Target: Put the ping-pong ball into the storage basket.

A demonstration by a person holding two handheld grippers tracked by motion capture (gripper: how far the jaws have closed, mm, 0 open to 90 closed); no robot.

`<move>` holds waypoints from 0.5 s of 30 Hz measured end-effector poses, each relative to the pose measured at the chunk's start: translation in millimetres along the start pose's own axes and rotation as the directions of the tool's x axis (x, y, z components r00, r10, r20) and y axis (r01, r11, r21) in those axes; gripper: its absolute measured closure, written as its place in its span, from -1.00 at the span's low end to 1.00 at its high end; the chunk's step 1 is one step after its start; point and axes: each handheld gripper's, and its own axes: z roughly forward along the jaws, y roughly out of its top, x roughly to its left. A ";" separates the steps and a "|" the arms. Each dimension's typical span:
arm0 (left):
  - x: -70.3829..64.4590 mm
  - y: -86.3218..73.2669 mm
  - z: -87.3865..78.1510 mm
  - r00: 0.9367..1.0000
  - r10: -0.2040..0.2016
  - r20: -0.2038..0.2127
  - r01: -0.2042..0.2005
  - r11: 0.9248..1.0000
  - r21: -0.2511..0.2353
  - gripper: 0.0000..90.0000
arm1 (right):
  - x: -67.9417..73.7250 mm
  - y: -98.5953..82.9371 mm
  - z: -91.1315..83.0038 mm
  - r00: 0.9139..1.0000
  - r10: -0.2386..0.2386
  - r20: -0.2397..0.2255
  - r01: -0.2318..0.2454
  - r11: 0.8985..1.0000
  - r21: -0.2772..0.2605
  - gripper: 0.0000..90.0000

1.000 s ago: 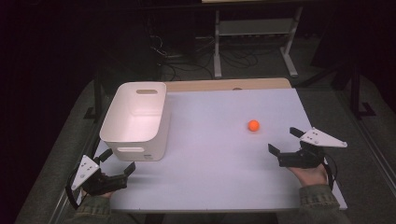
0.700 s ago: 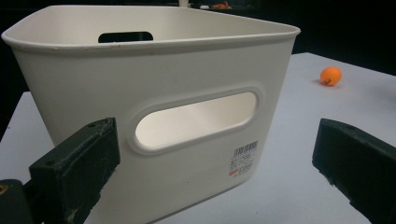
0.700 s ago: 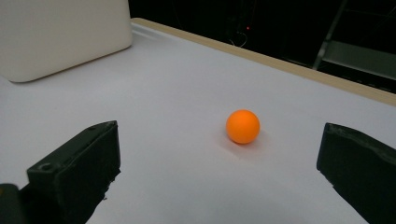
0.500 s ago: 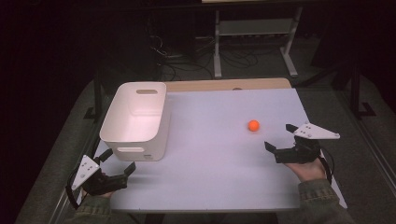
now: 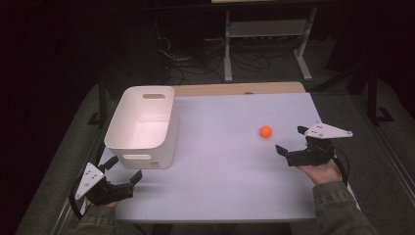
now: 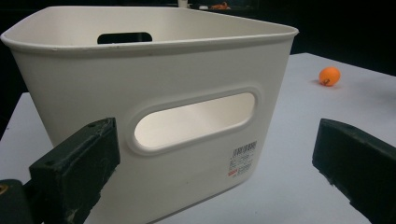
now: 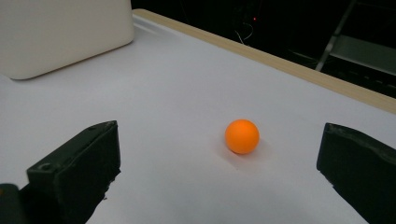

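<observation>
Your right gripper hovered low over the right part of the table with its jaws spread wide and nothing between them, aimed at the orange ball, which lay just ahead of the jaw tips without touching them; in the right gripper view the orange ball sat on the tabletop ahead, between the lines of the two black jaws and nearer the right one. Your left gripper rested at the near left corner, its jaws also held apart and empty, pointing at the near end of the bin. After the tongs, by size: the white table was the biggest thing, with a strip of bare wood along its far edge. Next came the white plastic bin, standing upright on the left side of the table, empty as far as you could see into it, with an oval handle slot cut in each short end. In the left gripper view the white plastic bin stood close in front of your jaws, and a small sticker sat low on its near wall, just right of the handle slot; it bore a barcode, a few lines of tiny print and a red mark, all too small to read. The ball was the smallest thing, well apart from the bin, toward the right of the table; in the left gripper view it showed a small dark mark that you could not make out.
</observation>
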 end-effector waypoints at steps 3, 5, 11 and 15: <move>-0.1 0.0 0.0 1.000 -0.001 -0.001 0.001 1.000 0.001 -1.00 | -1.9 1.6 1.4 1.000 -0.001 0.002 0.001 1.000 0.007 -1.00; 0.0 0.0 0.0 1.000 -0.001 -0.002 0.001 1.000 0.001 -1.00 | -3.5 3.0 2.4 1.000 0.002 0.000 -0.002 1.000 0.014 -1.00; -0.2 0.0 -0.2 1.000 0.000 -0.002 0.000 1.000 0.001 -1.00 | -7.6 9.0 4.0 1.000 -0.005 0.002 0.005 1.000 0.025 -1.00; -0.3 -0.1 0.0 1.000 0.000 -0.001 0.000 1.000 0.002 -1.00 | -10.3 12.2 5.4 1.000 -0.006 -0.008 0.006 1.000 0.029 -1.00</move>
